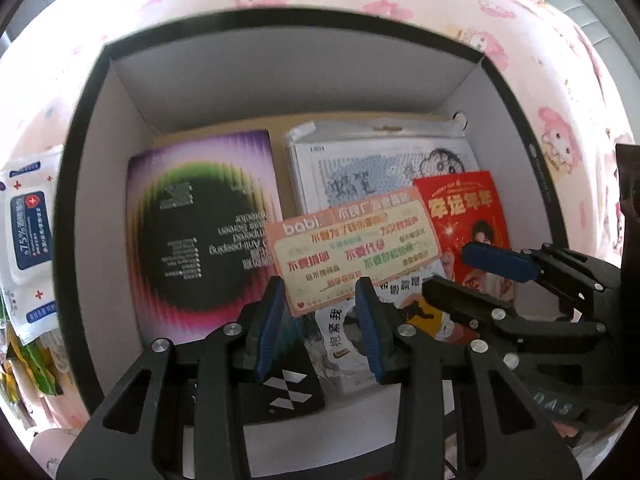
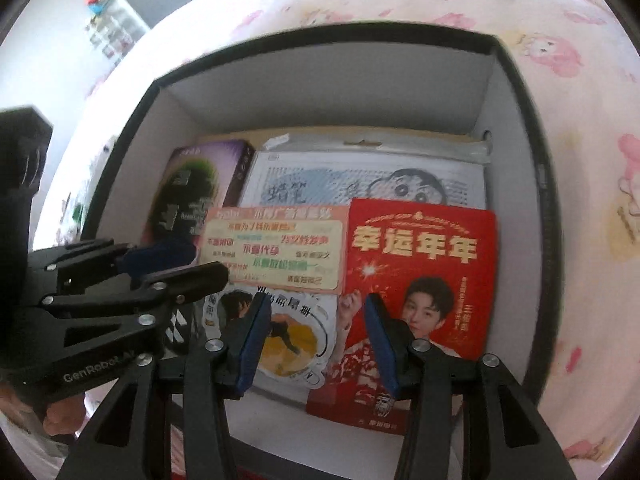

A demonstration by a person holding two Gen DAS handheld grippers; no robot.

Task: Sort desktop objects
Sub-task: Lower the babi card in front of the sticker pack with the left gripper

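Fingers [image 1: 276, 320] of both grippers gape half open, holding nothing; stickers [image 2: 288, 336] sit mostly hidden under pink card [image 1: 352, 244] in box [image 1: 280, 80].

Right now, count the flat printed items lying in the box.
6 visible: purple packet left; clear cartoon pack at back; pink bobi card centre; red card right; white sticker sheet and a black item in front. Others may be hidden underneath.

The box [image 1: 516, 92] is open at the top, so entry is from above between its tall white walls. Its floor is nearly covered: purple package [image 1: 200, 224], cartoon sheet [image 1: 372, 172], pink card [image 1: 352, 240], red card [image 2: 424, 272] (all lying flat). Both hand-held grippers crowd the near side, close together; the far strip along the back wall lies bare.
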